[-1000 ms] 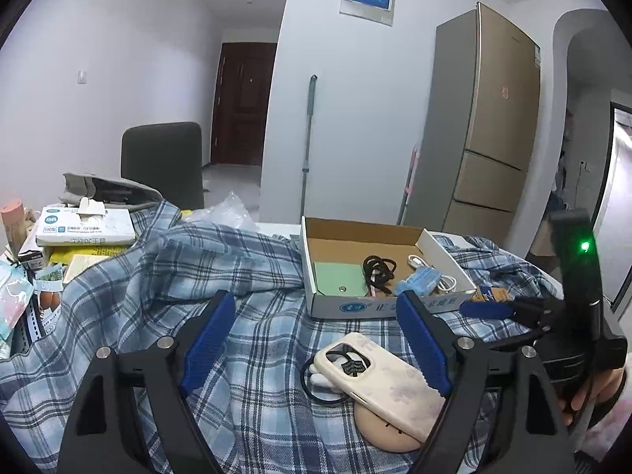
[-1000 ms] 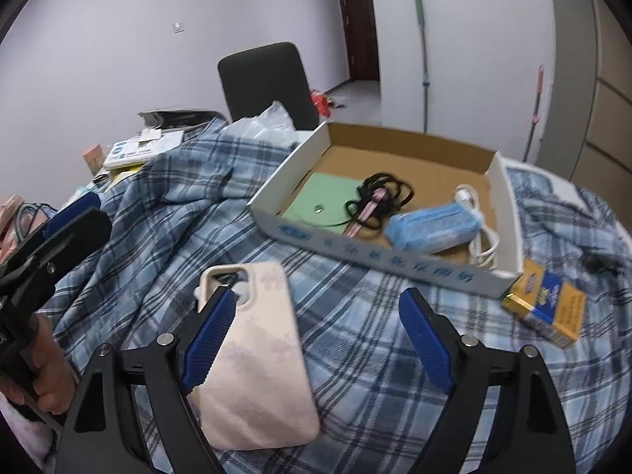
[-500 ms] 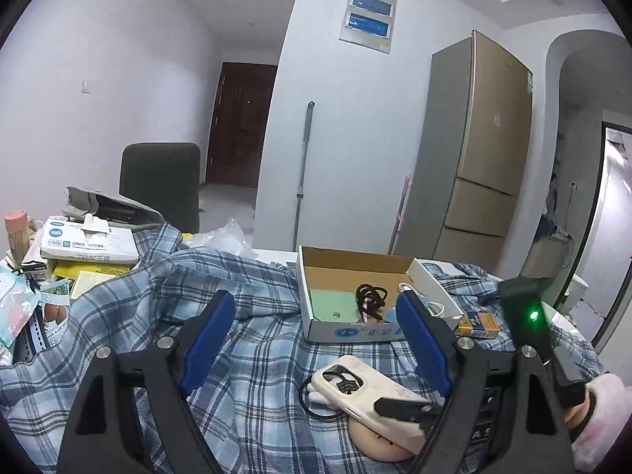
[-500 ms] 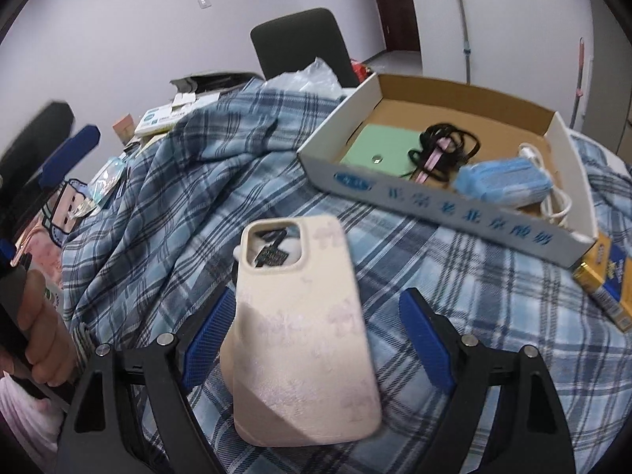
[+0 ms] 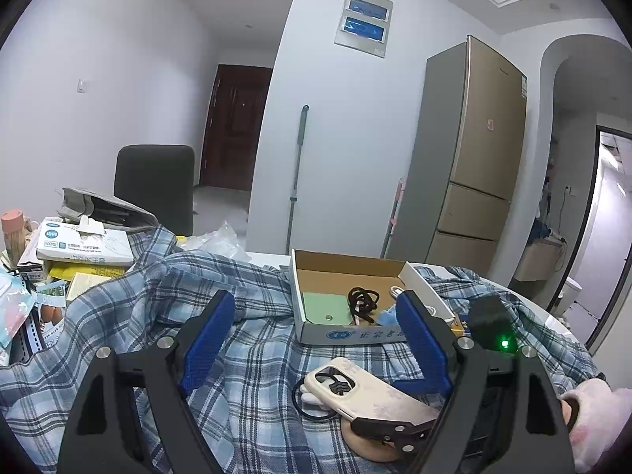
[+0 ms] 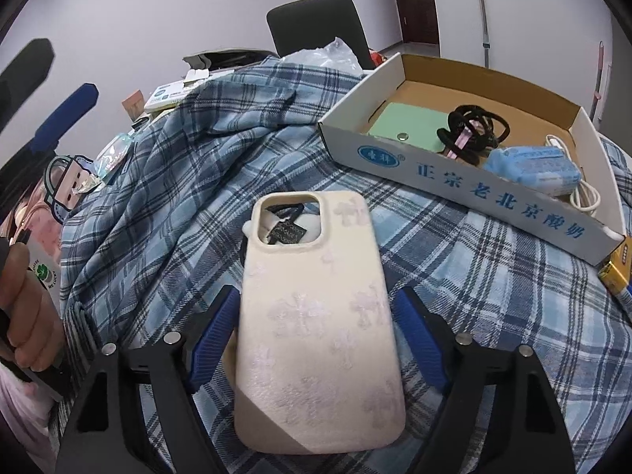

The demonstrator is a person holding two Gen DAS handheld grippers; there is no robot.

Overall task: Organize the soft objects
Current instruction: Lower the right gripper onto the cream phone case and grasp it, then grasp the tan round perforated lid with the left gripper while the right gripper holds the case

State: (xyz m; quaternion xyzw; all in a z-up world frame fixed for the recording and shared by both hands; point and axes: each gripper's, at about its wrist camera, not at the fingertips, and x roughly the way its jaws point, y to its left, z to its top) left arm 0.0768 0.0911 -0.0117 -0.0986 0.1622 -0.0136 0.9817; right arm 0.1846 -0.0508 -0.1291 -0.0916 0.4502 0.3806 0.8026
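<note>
1. Broadly, a rumpled blue-and-white plaid fabric sheet (image 6: 166, 181) covers the table and is not folded; if it counts as a soft object, that work is left.
2. At two o'clock in the right wrist view sits a shallow white cardboard box with blue print (image 6: 466, 181), already holding a pale green flat pouch (image 6: 403, 122), black looped hair ties (image 6: 474, 126), a light blue packet (image 6: 533, 166) and a white cable (image 6: 584, 193).
3. Centrally, a cream soft phone case with a faint floral pattern (image 6: 320, 331) lies outside the box, between the right gripper (image 6: 316, 335) fingers.
4. Its jaws have just been closing around the case; the blue pads stand just beside its edges, not yet visibly pressing.
5. Meanwhile the left gripper (image 5: 316, 339) hangs spread wide and empty.
6. At four o'clock, a small yellow pack (image 6: 616, 268) lies beside the box.
</note>
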